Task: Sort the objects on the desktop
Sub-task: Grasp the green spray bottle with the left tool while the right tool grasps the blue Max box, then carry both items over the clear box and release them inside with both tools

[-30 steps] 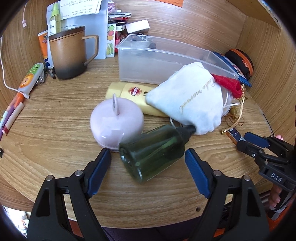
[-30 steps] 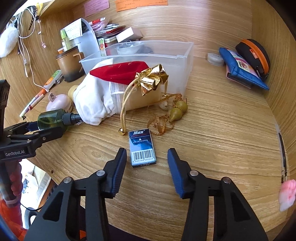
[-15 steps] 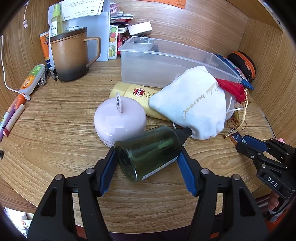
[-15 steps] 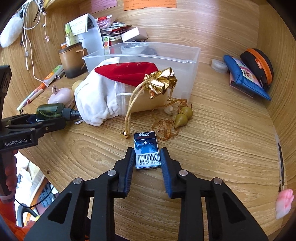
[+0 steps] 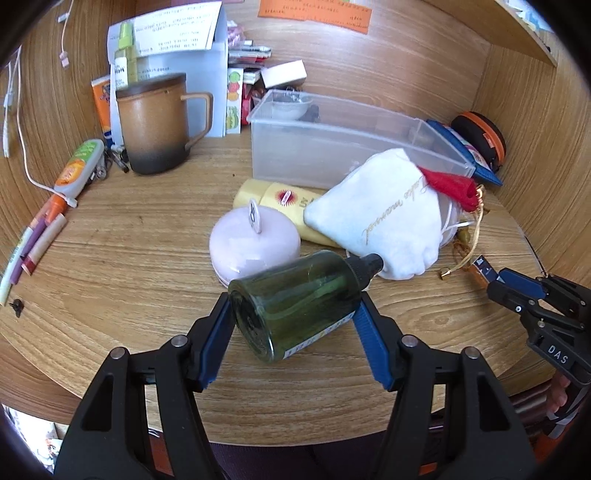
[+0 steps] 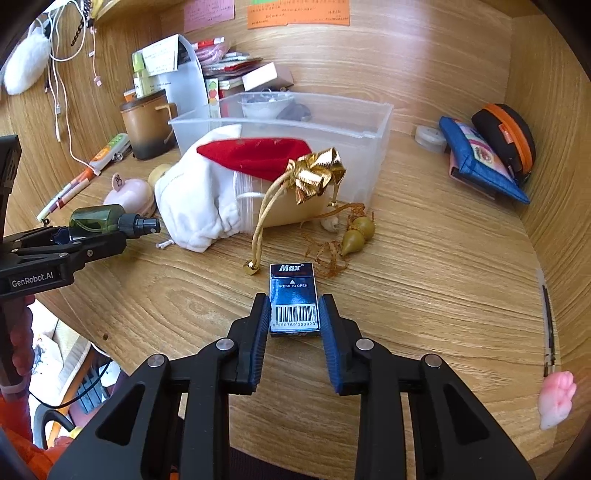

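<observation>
Green, smooth and round, the spray bottle (image 5: 295, 299) in your left gripper (image 5: 293, 334) could roll out of the closed fingers above the desk (image 5: 129, 258). Your right gripper (image 6: 293, 325) pinches the flat staple box (image 6: 293, 299); its slick card may slide.

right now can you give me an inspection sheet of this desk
surface: round wooden desk, crowded.
job's things: dark green spray bottle in left tool; blue Max staple box between right tool's pads; clear plastic bin.
clutter: white cloth pouch, pink round case, brown ceramic mug.
grippers: both shut on their items.
cables: white cable at left.
surroundings: wooden walls, orange notes.
</observation>
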`<state>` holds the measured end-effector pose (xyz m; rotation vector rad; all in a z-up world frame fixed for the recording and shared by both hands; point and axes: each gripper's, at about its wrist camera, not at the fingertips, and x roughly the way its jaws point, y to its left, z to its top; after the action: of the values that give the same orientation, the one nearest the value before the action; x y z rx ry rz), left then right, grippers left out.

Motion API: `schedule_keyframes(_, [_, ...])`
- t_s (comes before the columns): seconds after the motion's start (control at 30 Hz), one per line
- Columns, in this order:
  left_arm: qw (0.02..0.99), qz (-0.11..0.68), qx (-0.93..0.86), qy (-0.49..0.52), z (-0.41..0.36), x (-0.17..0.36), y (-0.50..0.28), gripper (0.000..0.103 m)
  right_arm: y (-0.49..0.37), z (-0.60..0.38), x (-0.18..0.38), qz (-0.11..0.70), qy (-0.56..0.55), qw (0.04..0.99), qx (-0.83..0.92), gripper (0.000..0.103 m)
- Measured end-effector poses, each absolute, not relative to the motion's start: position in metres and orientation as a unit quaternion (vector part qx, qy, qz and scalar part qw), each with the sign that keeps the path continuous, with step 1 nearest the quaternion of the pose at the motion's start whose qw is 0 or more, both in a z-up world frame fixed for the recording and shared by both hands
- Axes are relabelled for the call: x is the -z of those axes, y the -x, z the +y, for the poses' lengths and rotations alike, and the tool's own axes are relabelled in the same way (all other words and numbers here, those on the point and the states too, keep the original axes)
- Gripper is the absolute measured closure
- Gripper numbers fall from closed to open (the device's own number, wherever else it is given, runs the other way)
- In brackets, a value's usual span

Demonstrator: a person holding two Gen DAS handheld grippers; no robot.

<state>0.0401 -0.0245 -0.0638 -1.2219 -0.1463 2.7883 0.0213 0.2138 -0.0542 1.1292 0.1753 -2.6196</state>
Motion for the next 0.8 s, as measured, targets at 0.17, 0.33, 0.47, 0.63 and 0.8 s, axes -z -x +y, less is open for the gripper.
schedule_keyframes(0.17, [0.049, -0.042, -0.921, 0.385, -0.023, 0.051, -0.045, 0.039, -0.032, 0.219, 0.038, 0.062, -0.373, 0.139, 0.915, 0.078])
schedule_keyframes(0.33, [0.053, -0.033, -0.929, 0.365, -0.02, 0.035, -0.046, 0.039, -0.042, 0.222, 0.016, 0.062, -0.345, 0.137, 0.926, 0.078])
schedule_keyframes(0.47, [0.057, -0.028, -0.934, 0.353, -0.018, 0.023, -0.044, 0.039, -0.045, 0.224, -0.001, 0.063, -0.323, 0.14, 0.934, 0.078])
schedule_keyframes(0.63, [0.059, -0.017, -0.938, 0.341, -0.016, 0.009, -0.037, 0.039, -0.037, 0.224, -0.015, 0.071, -0.304, 0.139, 0.94, 0.078])
schedule_keyframes(0.8, [0.062, -0.006, -0.944, 0.323, -0.019, -0.01, -0.027, 0.039, -0.022, 0.226, -0.026, 0.074, -0.294, 0.144, 0.942, 0.078])
